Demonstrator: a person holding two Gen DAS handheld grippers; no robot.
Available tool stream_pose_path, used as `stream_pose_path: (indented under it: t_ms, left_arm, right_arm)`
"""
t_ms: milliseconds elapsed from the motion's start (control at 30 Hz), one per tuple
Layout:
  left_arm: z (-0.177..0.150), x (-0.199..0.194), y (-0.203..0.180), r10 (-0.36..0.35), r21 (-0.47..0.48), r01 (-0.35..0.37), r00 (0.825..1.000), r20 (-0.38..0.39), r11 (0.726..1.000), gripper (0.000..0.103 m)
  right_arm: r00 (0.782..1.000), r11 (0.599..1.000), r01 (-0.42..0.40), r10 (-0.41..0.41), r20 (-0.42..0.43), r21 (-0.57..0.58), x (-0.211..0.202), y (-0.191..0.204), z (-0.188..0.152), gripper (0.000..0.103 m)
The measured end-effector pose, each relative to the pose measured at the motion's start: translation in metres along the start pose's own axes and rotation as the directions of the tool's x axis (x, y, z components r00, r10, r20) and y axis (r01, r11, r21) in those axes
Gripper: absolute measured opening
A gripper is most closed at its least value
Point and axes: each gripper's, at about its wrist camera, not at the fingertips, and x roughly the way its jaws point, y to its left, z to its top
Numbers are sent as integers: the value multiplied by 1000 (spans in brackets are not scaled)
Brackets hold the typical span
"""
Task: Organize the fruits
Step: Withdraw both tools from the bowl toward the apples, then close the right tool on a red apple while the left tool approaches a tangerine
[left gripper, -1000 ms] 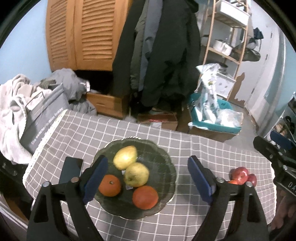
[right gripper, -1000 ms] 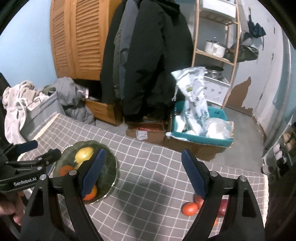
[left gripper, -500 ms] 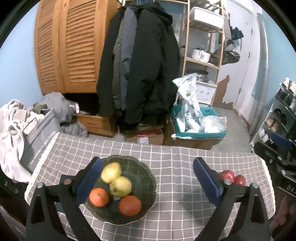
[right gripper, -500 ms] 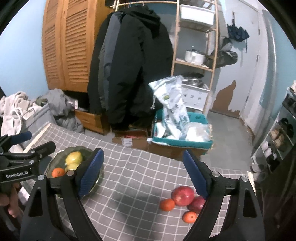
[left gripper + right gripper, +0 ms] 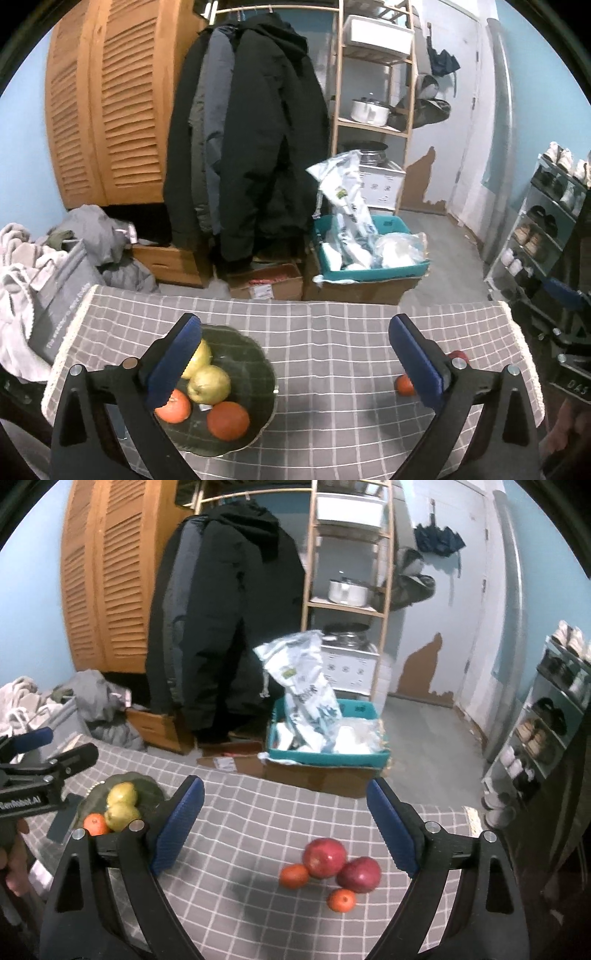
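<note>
- Fruits split: red apples [image 5: 324,857] and small oranges [image 5: 294,876] loose on the surface [image 5: 258,834]; pears, oranges in dark bowl [image 5: 255,358].
- Round, firm, likely to roll; grip across the middle.
- Left tool [image 5: 295,354] and right tool [image 5: 284,823] both spread apart, empty.

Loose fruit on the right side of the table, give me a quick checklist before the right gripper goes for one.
1. Right gripper jaws open, nothing between them: ok.
2. Left gripper jaws open, empty: ok.
3. Two red apples and two small oranges in plain view on the tablecloth: ok.
4. Fruits spaced for a clean single grasp: not ok, they cluster closely.
5. Green bowl has spare room: ok, though it already holds four fruits.
</note>
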Motion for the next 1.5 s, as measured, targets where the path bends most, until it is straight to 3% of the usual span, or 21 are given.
stream_pose_path:
  t_ms: [433,667,833,1033,1500]
  left_arm:
    - [-2,24,-56,-43,79,47,998,-42,996,102]
    - [-11,52,-80,-50,124,63,993,-107,990,102]
    - [-22,81,-93,-83,117,108,977,-196,987,102]
    - [-41,114,-111,-74,133,115,956,-284,984,102]
    - [-88,179,-134,-46,167,131,900,-434,977,102]
  right_arm:
    - [996,993,82,-79,-44,81,3,-59,-20,88]
    - [988,988,115,-102,-118,105,25,-85,-36,88]
    - [975,985,125,-100,-198,122,49,-99,-53,88]
    - [954,982,125,-80,-288,139,81,-109,-75,88]
    - [875,975,107,1,-483,196,159,-127,-127,88]
